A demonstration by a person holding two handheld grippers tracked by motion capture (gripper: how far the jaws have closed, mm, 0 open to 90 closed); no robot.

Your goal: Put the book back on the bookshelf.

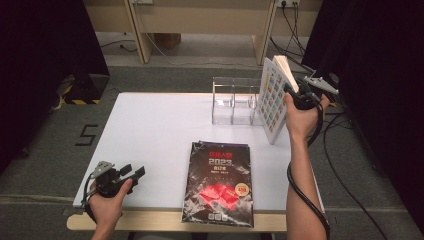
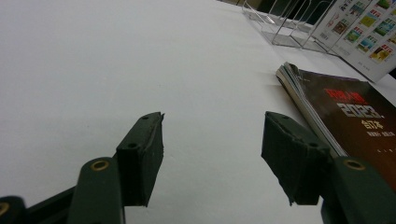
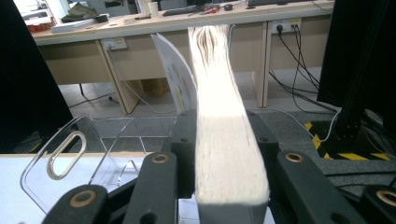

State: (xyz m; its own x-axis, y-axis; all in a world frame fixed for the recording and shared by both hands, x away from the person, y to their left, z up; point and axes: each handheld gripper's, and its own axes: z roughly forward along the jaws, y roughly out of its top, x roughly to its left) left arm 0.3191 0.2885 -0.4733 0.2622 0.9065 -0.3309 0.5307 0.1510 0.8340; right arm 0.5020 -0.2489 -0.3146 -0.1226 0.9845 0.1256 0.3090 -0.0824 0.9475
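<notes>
High view: a white-covered book was held upright at the table's far right edge, beside a clear rack; "2023" was read on a dark magazine at the near edge.
Left gripper view: the left gripper's jaws stood apart, nothing between.
Right gripper view: the right gripper was clamped on the book's page edge.

Dark magazine flat on bench: cover reads "2023" in big pale figures, seen in high view and left claw view. Red Chinese title line above it and smaller pale Chinese characters below, too blurred to make out. Floor left of bench: black taped mark shaped like "5". Upright book at right: cover is a grid of small thumbnails, print too small to read.
</notes>
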